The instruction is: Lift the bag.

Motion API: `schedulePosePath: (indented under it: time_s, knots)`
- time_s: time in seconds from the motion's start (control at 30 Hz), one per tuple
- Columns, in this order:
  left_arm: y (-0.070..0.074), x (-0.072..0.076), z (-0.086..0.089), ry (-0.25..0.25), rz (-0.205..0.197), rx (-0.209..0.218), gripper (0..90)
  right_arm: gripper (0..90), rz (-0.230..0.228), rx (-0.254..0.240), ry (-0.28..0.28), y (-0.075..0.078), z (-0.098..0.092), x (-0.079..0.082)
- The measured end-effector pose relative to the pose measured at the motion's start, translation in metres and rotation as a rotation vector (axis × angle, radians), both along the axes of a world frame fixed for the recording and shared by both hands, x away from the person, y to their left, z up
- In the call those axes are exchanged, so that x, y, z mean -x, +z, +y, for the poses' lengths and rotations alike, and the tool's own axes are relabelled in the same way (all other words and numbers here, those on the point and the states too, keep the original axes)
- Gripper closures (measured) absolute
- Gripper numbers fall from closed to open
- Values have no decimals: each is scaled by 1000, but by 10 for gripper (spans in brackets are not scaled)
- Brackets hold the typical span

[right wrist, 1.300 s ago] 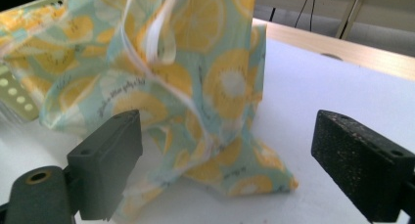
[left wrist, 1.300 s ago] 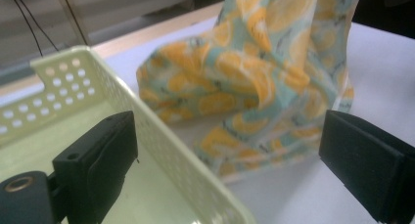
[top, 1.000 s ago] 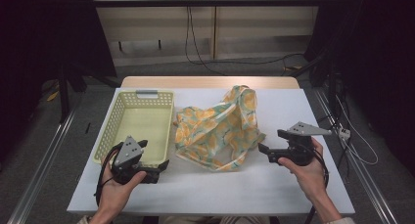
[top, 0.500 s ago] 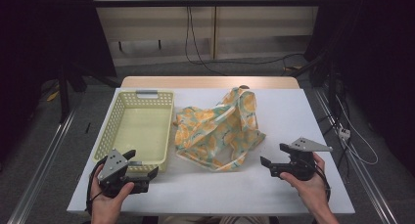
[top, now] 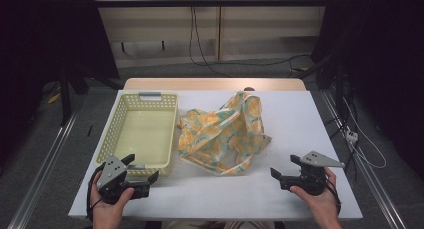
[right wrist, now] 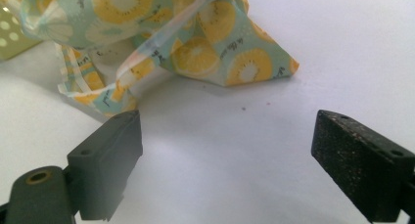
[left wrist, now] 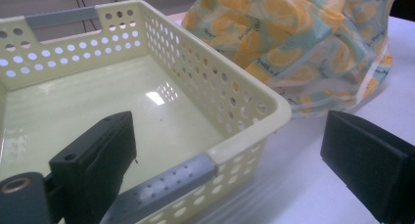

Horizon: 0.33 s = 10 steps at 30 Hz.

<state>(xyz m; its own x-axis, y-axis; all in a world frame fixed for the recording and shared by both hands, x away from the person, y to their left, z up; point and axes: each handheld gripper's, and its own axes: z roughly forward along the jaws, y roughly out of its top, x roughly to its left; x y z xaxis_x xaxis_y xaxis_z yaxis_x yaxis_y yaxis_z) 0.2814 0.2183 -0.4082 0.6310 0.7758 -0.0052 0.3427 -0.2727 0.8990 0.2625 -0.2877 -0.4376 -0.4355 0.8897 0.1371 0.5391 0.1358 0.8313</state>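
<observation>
Both hands have drawn back toward the table's (top: 300, 114) near edge. The left gripper (top: 145, 178), jaws wide apart and empty, now sits at the yellow basket's (top: 112, 134) near corner; the right gripper (top: 282, 175), equally spread and empty, rests apart from the citrus-print cloth (top: 225, 134), which lies unmoved beside the basket.

Table (top: 310, 124): bright, lit from overhead; room at 9 and 3 o'clock near black.
Basket (left wrist: 88, 111): white glare patch on floor, approx centre.
Jaws: soft blur at 6 o'clock, both gripper views.
Cloth (right wrist: 195, 43): soft shadow underneath.
</observation>
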Motion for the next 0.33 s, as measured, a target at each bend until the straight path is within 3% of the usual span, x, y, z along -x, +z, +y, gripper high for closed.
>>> schedulePosePath:
  time_s: [0.17, 0.33]
  knots:
    - [0, -1, 2, 10, -4, 6, 61, 120, -5, -13, -20, -1, -3, -2]
    - [-1, -2, 2, 20, 2, 13, 62, 119, 0, 4, -1, -3, 2, -3]
